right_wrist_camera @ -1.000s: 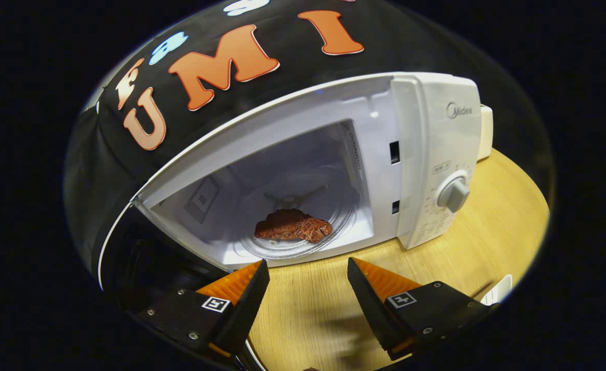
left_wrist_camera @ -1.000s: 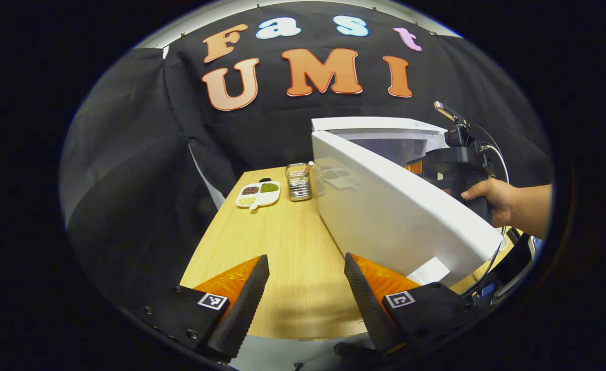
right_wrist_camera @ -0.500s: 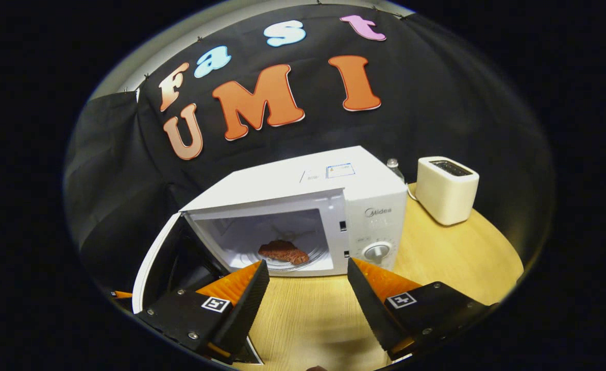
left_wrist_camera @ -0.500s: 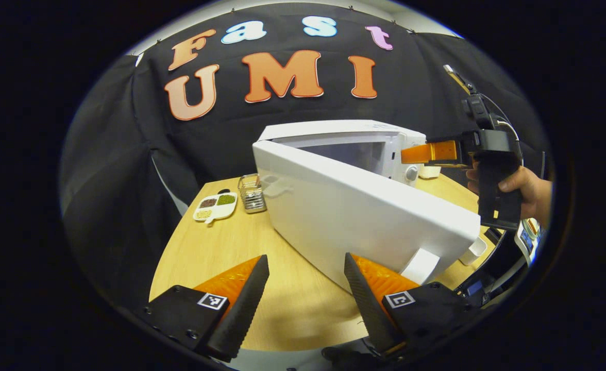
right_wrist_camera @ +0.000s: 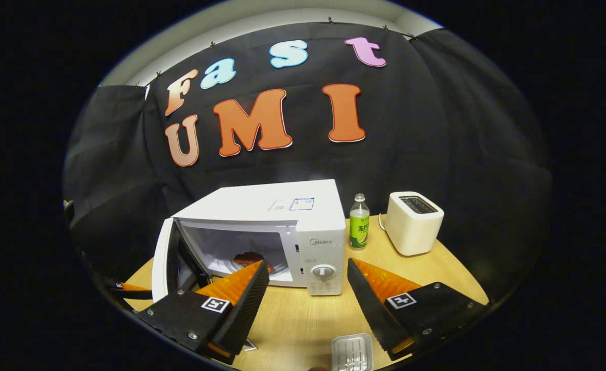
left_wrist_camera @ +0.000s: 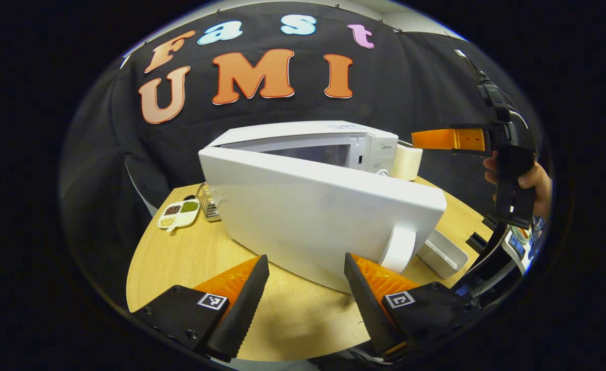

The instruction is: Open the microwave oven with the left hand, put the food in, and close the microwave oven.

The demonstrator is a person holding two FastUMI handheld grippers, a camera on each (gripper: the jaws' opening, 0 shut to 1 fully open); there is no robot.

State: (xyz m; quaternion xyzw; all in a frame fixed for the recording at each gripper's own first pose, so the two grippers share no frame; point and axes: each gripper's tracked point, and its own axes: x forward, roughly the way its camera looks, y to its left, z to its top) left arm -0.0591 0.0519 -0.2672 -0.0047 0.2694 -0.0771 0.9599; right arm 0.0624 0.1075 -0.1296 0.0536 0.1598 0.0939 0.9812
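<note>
Food (right_wrist_camera: 248, 258) in oven (right_wrist_camera: 262, 232), door (left_wrist_camera: 313, 216) at frame centre open (left gripper (left_wrist_camera: 305, 288), right gripper (right_wrist_camera: 305, 293) spread, empty), ready for closing push.

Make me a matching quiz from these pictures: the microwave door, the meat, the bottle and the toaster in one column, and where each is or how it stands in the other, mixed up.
Things:
1. microwave door
2. meat
3. bottle
4. toaster

Places or states:
A. between the microwave and the toaster
B. standing open
C. far right on the table
D. on the glass plate inside the microwave

Pairs: 1-B, 2-D, 3-A, 4-C
</note>
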